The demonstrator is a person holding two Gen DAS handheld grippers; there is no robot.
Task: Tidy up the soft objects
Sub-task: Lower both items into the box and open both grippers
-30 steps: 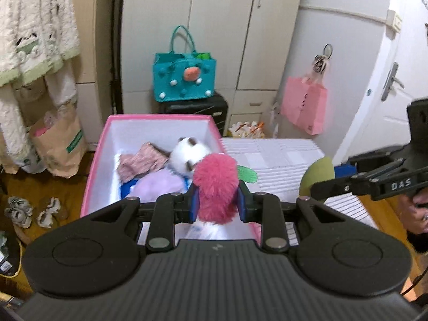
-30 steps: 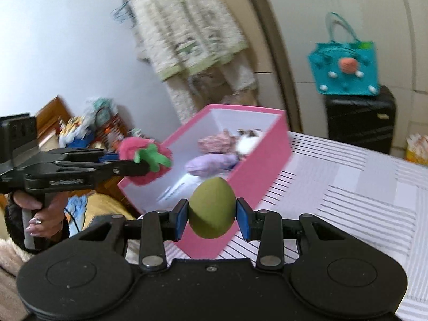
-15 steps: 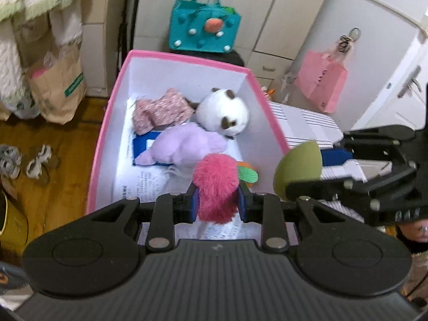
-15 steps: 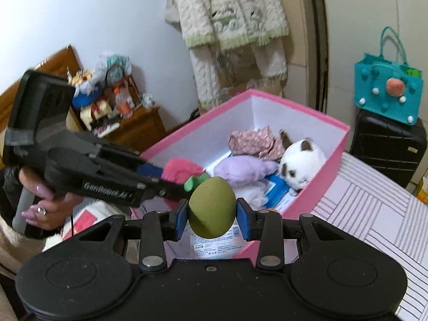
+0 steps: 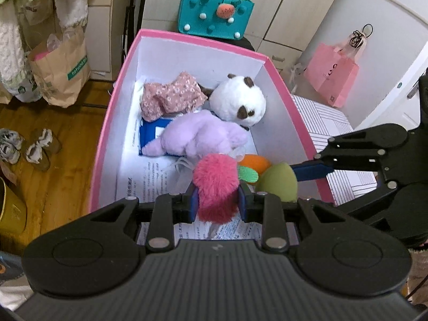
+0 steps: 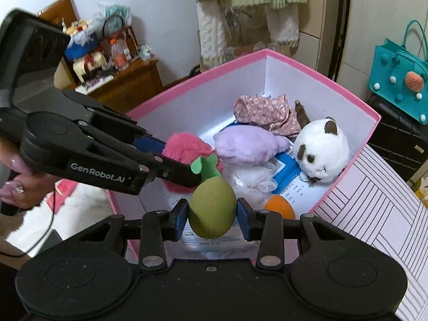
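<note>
My left gripper [image 5: 216, 205] is shut on a fuzzy pink strawberry toy [image 5: 215, 187] with a green leaf, held over the near end of the pink box [image 5: 104, 133]. My right gripper [image 6: 211, 215] is shut on an olive-green egg-shaped toy [image 6: 211, 211], also over the box's near end, right beside the strawberry [image 6: 187, 149]. Inside the box lie a white panda-like plush [image 5: 238, 103], a lilac plush [image 5: 200, 136], a floral pink cloth [image 5: 171, 96], an orange toy [image 5: 254, 161] and papers. The green toy [image 5: 278, 182] shows in the left wrist view too.
The box stands on a white striped surface [image 6: 374, 203]. A teal bag [image 5: 215, 13] on a black suitcase is behind the box. A paper bag [image 5: 61, 69] and shoes [image 5: 40, 147] are on the wooden floor to the left. A pink bag [image 5: 331, 77] hangs on the right.
Both grippers have moved forward and down over the box with their toys, coming closer together. The box's inside now fills both views.
</note>
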